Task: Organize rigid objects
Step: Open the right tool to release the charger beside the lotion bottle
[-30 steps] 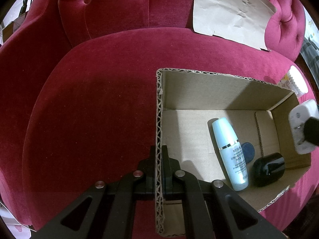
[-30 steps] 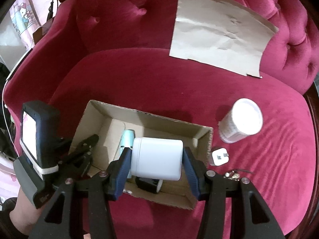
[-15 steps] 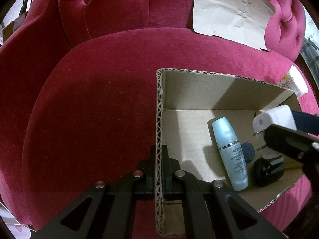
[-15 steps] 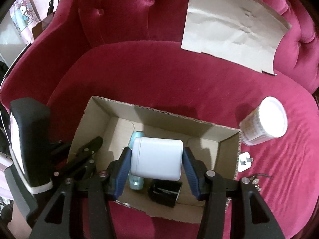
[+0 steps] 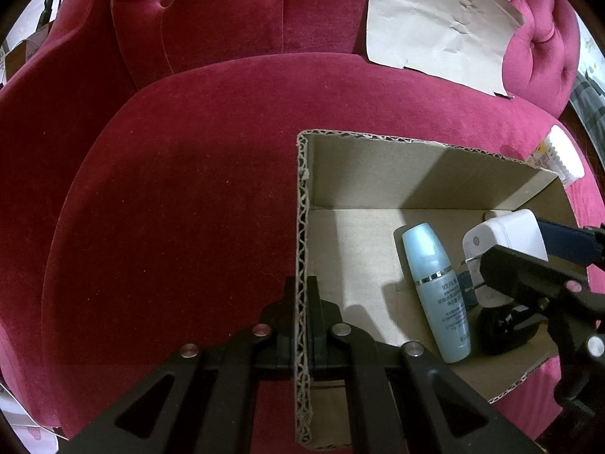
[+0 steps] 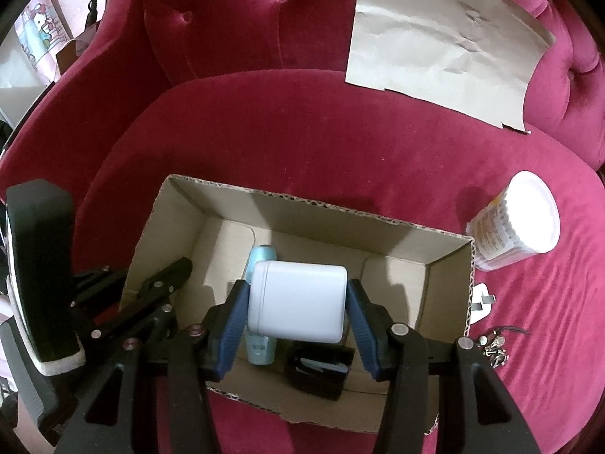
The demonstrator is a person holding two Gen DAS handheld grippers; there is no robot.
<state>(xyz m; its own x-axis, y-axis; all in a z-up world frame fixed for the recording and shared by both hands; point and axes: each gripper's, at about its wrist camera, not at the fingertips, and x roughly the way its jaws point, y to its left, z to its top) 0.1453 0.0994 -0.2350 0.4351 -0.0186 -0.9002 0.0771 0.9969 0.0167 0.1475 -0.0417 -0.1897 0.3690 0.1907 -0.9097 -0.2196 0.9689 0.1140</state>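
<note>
I am pinching the left wall of the cardboard box (image 5: 302, 249) with my left gripper (image 5: 301, 295), its two fingers pressed tight on the corrugated edge, one inside and one outside. The box is sitting on the seat of a red velvet armchair (image 6: 302, 121).

With my right gripper (image 6: 297, 302) I am clamping a white jar (image 6: 298, 300) sideways between the blue pads (image 6: 230, 325), and I am holding it inside the box opening, above the floor of the box. From the left wrist view the jar (image 5: 506, 234) is hanging over the right half of the box.

Lying on the box floor are a pale blue bottle (image 5: 438, 291) and a black object (image 6: 321, 369) beside it; something dark blue is showing between them, but it is too hidden for me to name.

Outside the box, to its right on the seat, a white-lidded tub (image 6: 522, 215) is lying tilted, a small white plug (image 6: 482, 302) is resting just beside the box wall, and a little metal trinket (image 6: 495, 348) is lying near it. A sheet of brown paper (image 6: 442, 38) is leaning on the chair back.
</note>
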